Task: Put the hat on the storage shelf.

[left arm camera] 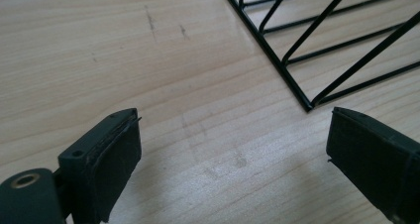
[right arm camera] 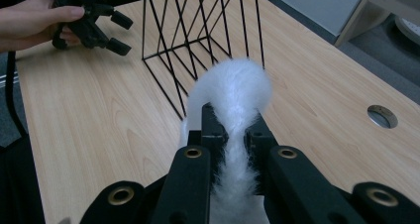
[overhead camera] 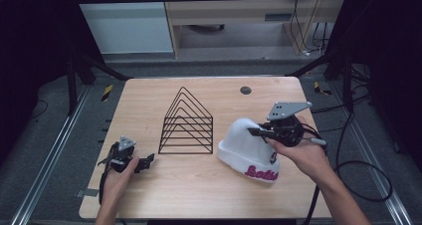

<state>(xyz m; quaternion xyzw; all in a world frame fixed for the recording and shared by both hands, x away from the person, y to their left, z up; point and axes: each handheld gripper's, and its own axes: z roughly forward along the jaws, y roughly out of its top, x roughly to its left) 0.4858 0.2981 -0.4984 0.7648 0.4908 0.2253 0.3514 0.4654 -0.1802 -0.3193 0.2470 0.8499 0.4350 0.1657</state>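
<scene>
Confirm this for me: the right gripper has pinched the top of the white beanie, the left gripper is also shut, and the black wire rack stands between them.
Not quite. The left gripper is open; the left gripper view shows its fingers wide apart over bare table. The rest holds: the right gripper pinches the white beanie, and the black wire rack stands between them.

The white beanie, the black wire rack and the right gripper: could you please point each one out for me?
white beanie [overhead camera: 244, 148], high view, on the knitted body above the pink lettering.
black wire rack [overhead camera: 187, 127], high view, on its stacked triangular wires.
right gripper [right arm camera: 233, 127], right gripper view, between the jaws pinching the beanie's top.
</scene>
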